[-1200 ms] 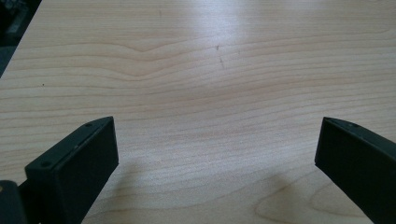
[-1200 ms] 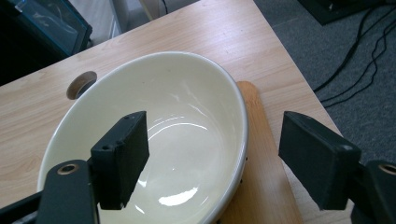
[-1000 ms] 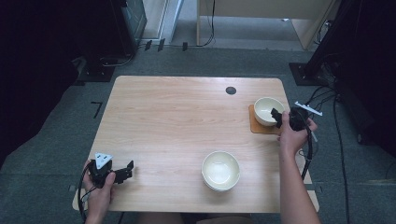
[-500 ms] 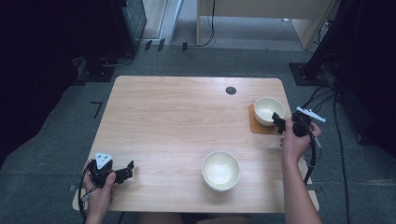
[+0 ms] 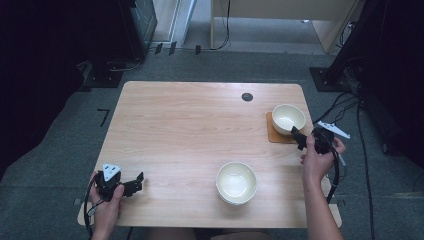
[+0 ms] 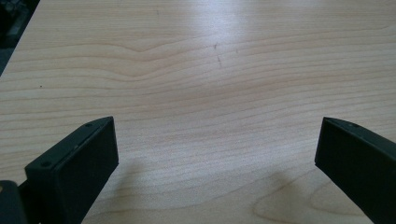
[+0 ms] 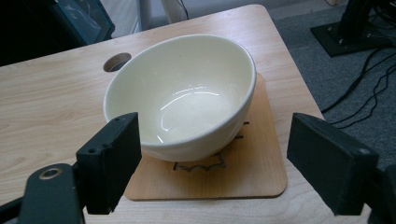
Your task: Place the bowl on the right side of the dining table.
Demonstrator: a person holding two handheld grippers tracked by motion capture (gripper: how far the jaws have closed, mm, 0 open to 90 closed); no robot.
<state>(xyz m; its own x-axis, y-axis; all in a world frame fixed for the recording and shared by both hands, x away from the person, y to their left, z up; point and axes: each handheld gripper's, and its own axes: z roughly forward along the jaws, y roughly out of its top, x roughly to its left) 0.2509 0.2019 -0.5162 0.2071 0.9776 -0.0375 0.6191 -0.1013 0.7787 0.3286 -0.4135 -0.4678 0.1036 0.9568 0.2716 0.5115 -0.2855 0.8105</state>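
Jaws of right gripper [image 7: 212, 163] apart — just short of bowl [image 7: 184, 95].

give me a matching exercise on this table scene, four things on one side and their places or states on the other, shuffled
Things:
1. bowl
2. stacked bowls
3. left gripper
4. right gripper

Places or states:
a. open at the table's near left corner, over bare wood
b. on the wooden coaster
c. open, just short of the coaster bowl
d. near the table's front edge, middle

Pairs: 1-b, 2-d, 3-a, 4-c
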